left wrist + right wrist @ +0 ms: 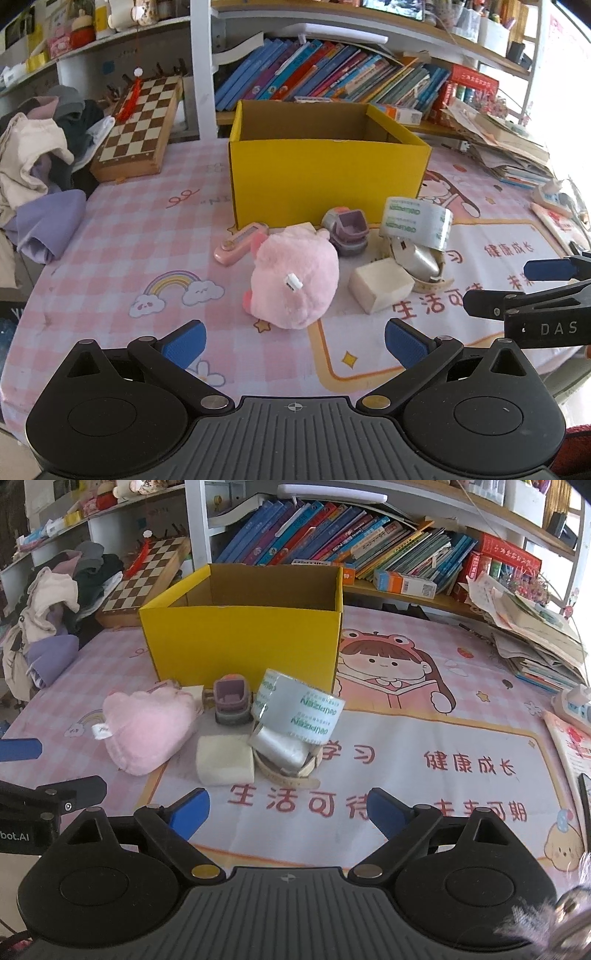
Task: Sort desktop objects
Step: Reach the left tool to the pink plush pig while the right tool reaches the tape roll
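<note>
A yellow cardboard box (325, 177) stands open on the table, also in the right wrist view (243, 642). In front of it lie a pink plush toy (295, 280) (144, 731), a pink flat gadget (242, 242), a purple-grey sharpener-like thing (349, 230) (231, 701), a clear tape roll (417, 221) (299, 710) leaning on a silvery object (417, 258), and a cream block (380, 284) (225, 758). My left gripper (295, 345) is open just short of the plush. My right gripper (288, 814) is open, short of the cream block and tape.
A chessboard box (136, 129) and a pile of clothes (40, 155) lie at the left. Bookshelves (332, 70) stand behind the box. Stacked papers and books (506, 147) sit at the right. The table has a pink checked cloth (122, 236).
</note>
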Demonstrator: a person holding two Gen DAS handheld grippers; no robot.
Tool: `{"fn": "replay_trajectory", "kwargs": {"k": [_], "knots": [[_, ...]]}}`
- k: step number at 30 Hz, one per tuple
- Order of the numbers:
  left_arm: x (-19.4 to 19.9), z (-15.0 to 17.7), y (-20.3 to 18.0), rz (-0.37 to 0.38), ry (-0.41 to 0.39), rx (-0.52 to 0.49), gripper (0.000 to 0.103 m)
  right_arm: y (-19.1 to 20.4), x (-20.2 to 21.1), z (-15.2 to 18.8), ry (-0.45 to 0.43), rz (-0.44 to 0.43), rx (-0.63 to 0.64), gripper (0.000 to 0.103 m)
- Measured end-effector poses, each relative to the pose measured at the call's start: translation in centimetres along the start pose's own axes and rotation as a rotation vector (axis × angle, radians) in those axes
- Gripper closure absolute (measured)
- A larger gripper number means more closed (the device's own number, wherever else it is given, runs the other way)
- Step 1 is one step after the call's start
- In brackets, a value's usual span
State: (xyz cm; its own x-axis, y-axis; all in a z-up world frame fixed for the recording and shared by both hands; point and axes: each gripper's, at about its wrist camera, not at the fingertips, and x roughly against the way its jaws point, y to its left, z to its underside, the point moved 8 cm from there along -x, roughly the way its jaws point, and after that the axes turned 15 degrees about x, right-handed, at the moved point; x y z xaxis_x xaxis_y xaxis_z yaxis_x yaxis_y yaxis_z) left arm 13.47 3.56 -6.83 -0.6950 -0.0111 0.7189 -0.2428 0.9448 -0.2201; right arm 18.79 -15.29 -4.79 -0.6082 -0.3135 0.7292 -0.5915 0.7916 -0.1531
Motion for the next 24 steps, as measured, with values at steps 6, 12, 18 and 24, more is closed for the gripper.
{"fn": "replay_trajectory", "kwargs": {"k": [6,12,18,24], "knots": [[-1.5,-1.1,-0.1,-0.024,0.005,0.023,0.000,-2.1,-1.8,-1.5,-0.004,-0.032,-0.037,0.007],[-3.1,-2.1,-0.1,-0.064,0.024,0.032,0.000,-4.3,-4.1,-2.6,0.020,-0.075,-0.123,0.006],[-4.6,-2.5,-0.1,-0.101,0.057,0.037,0.000,-5.3,-6.1,-3.1,0.049,-0.109,-0.152,0.006],[-6.3,-2.9,-0.4,-0.128,0.084,0.034,0.000,-6.1,-7.9,-3.5,0.068,-0.148,-0.152,0.006]]}}
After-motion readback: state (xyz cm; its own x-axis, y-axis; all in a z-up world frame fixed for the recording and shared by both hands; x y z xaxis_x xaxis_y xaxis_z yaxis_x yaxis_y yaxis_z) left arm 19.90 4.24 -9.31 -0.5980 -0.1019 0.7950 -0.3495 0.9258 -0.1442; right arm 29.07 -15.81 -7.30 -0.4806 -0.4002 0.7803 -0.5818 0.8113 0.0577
